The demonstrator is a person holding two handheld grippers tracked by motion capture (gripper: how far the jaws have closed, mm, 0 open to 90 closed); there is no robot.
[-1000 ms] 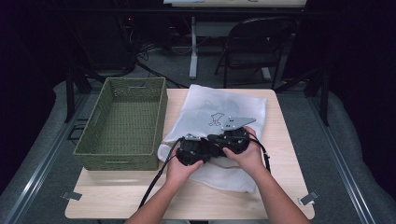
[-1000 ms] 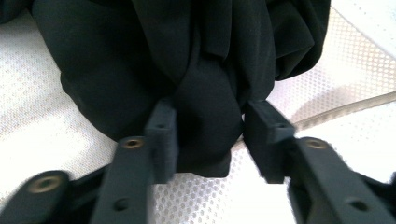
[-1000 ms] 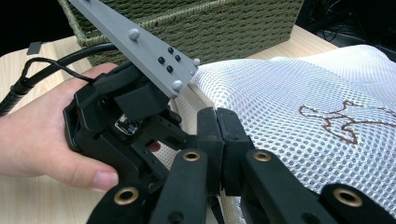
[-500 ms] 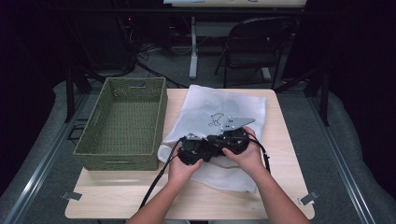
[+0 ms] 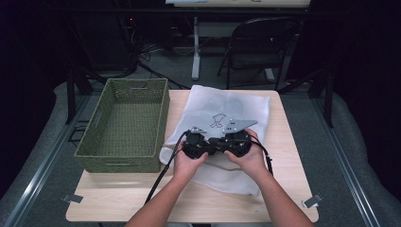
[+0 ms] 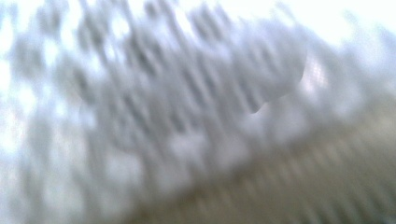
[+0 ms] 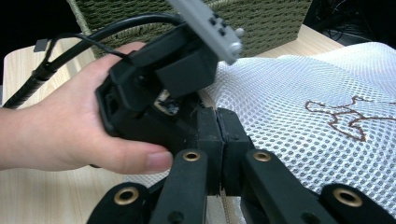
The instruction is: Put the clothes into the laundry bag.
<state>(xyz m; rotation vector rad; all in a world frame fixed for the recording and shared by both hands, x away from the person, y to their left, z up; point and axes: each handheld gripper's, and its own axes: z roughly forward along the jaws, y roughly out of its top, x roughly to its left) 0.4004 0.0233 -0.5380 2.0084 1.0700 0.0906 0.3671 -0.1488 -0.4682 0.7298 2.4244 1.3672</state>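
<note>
Bag (image 5: 227,111) mesh sits pinched in my closed right gripper (image 7: 218,140); my left gripper (image 5: 195,142) has just clamped beside it, so uneven pulling could tear it.

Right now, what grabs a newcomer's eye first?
The white mesh bag spread across the table's middle, with both hand-held grippers meeting on its near part: left hand-held gripper, right hand-held gripper, jaws shut. Left of it stands an empty green woven basket.

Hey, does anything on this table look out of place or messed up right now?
Nothing is spilled or damaged. The white mesh bag lies rumpled, its far edge hanging past the table. The green basket sits squarely beside it.
</note>
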